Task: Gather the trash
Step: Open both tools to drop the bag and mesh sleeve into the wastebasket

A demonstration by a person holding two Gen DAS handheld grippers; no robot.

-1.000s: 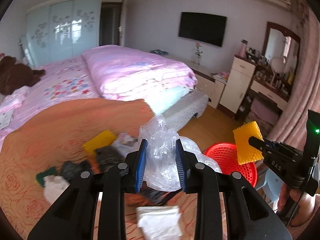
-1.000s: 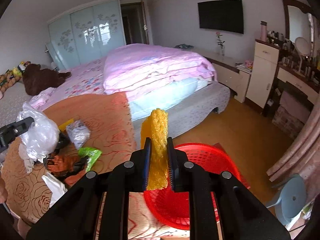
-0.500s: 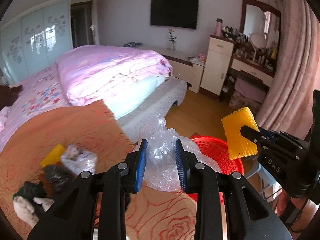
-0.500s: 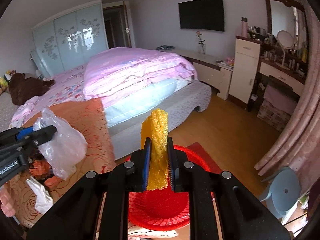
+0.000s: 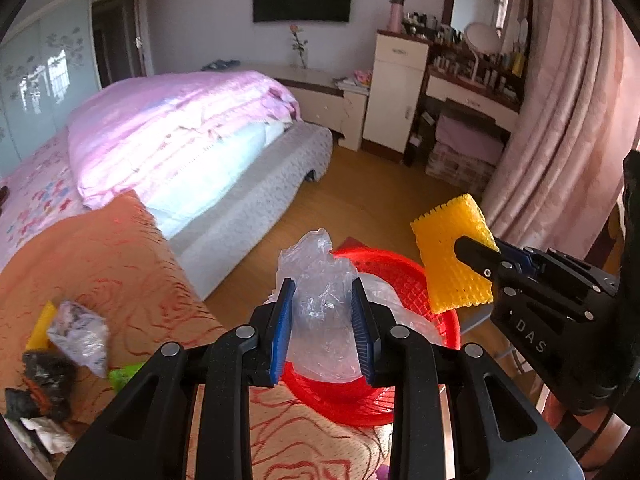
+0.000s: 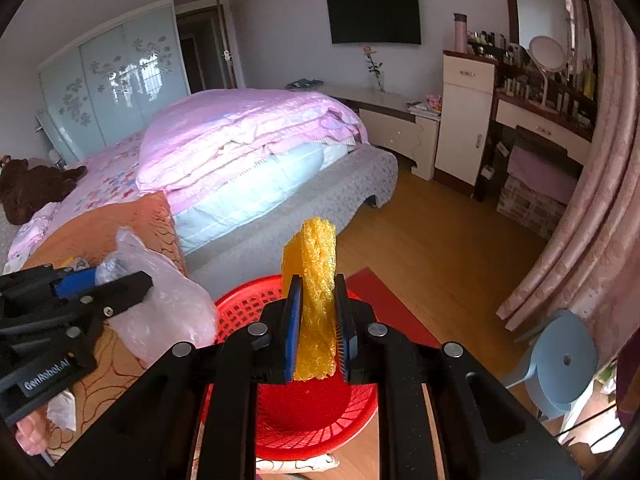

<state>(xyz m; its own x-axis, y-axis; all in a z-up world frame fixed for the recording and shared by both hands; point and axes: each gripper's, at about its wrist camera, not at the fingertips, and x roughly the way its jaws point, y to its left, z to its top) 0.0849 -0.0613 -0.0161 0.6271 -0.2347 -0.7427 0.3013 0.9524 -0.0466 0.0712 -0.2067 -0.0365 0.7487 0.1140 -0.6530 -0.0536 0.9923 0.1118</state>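
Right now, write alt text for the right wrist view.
The right gripper pinches a yellow foam net above a red basket beside a bed; at left, the left gripper holds a clear plastic bag.

My left hand-held gripper (image 5: 323,322): matte black arms, blue ribbed pads, silver screws. Right hand-held gripper (image 6: 318,330) identical; white "DAS" lettering on its side.

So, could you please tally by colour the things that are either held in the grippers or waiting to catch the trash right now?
Clear: 1, the plastic bag in the left gripper.
Yellow: 1, the foam net in the right gripper.
Red: 1, the basket below them.
Total: 3
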